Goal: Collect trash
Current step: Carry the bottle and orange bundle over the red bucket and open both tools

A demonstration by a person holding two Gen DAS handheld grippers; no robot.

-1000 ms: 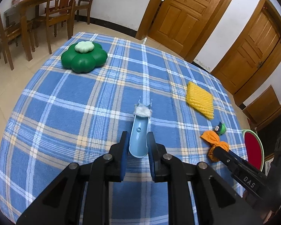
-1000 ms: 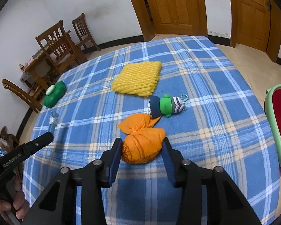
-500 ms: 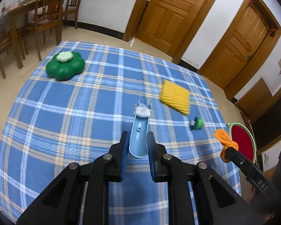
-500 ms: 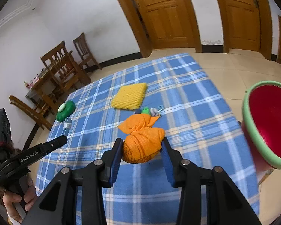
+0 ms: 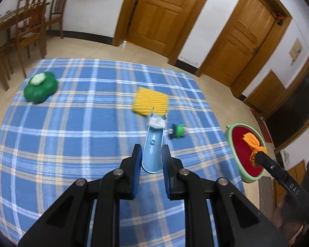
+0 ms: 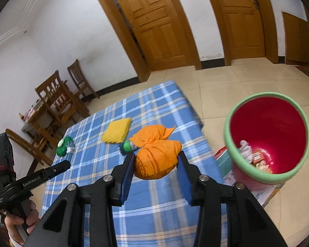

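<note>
Blue plaid cloth fills your left wrist view, blurred. Your left gripper is clamped on a pale blue scoop-like piece with a white wad at its tip — what it is stays unclear. Beyond lie a yellow foam pad and a small green toy.

From the right wrist, your right gripper squeezes a knotted orange mesh bundle over the table's edge, near the red bin — its contents hard to identify.

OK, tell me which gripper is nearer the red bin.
Right. The right gripper, shut on the orange bundle, hangs beside the red bin; the left gripper, holding the blue tube, is over the table.
</note>
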